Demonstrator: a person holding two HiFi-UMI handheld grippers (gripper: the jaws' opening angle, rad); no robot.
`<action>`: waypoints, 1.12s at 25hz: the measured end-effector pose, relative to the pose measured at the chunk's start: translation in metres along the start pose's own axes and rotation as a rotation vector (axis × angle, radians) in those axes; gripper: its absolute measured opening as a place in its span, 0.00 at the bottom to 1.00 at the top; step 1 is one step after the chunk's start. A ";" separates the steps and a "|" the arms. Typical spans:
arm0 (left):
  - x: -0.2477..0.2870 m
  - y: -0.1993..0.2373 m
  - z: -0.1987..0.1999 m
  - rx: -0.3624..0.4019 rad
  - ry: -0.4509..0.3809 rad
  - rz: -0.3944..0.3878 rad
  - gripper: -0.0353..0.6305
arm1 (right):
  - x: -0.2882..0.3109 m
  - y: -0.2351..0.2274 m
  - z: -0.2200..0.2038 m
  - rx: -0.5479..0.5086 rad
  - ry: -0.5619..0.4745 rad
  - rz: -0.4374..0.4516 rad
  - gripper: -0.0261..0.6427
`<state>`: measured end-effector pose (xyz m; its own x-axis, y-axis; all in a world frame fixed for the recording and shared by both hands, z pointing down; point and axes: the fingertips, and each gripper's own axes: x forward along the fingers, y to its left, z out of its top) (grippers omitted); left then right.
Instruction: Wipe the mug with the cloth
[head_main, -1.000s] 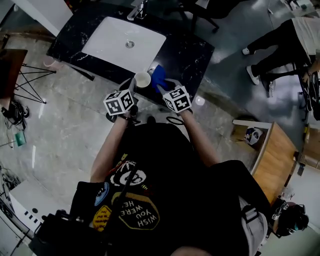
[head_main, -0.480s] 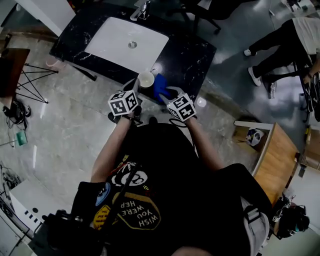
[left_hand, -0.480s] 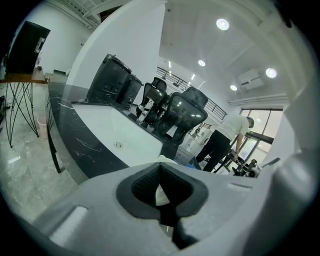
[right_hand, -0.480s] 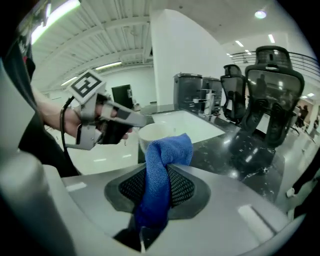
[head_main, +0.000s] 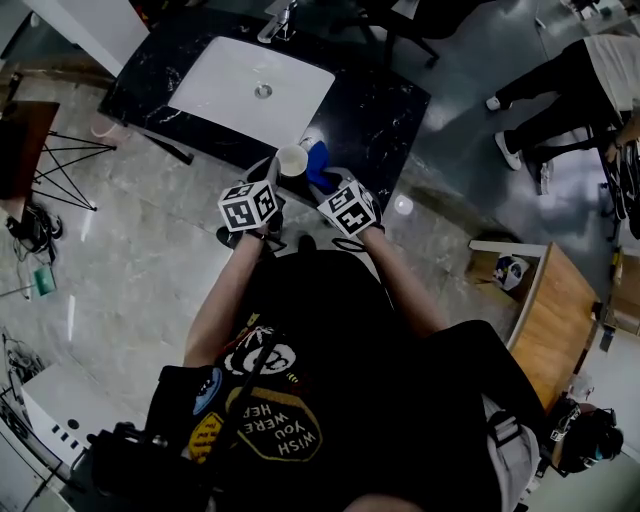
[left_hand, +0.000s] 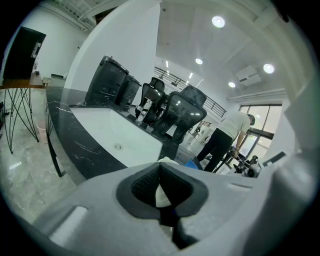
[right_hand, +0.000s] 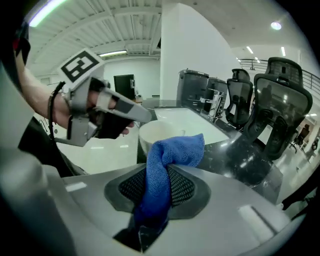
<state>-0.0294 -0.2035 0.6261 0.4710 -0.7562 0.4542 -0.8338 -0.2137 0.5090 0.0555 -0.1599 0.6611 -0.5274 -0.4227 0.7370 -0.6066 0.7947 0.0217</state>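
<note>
The white mug (head_main: 291, 160) hangs over the front edge of the black counter (head_main: 385, 110), and my left gripper (head_main: 275, 177) is shut on it. In the left gripper view only a white sliver of the mug (left_hand: 161, 195) shows between the jaws. The blue cloth (head_main: 319, 164) is bunched up just right of the mug, with my right gripper (head_main: 328, 183) shut on it. In the right gripper view the cloth (right_hand: 167, 160) rises from the jaws and lies against the mug (right_hand: 159, 134), which the left gripper (right_hand: 131, 114) holds by its near side.
A white sink basin (head_main: 252, 88) with a faucet (head_main: 280, 20) is set into the counter. Office chairs (right_hand: 277, 105) stand behind it. A person (head_main: 590, 75) is at the far right, and a wooden table (head_main: 548, 315) stands at the right.
My right gripper has moved left with the cloth, closing in on the mug. The left gripper and mug have stayed nearly in place.
</note>
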 end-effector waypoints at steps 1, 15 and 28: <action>0.001 -0.001 0.000 0.003 0.002 -0.002 0.06 | -0.003 0.011 -0.007 -0.006 0.003 0.028 0.19; 0.002 -0.004 -0.003 0.012 0.007 0.004 0.06 | -0.002 -0.026 0.001 -0.084 0.034 -0.038 0.19; -0.002 -0.004 -0.007 -0.009 0.007 -0.024 0.06 | -0.012 -0.050 0.018 0.041 -0.107 -0.053 0.19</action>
<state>-0.0249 -0.1966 0.6278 0.4927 -0.7468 0.4467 -0.8196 -0.2259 0.5265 0.0815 -0.2029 0.6388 -0.5530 -0.5091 0.6596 -0.6578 0.7526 0.0294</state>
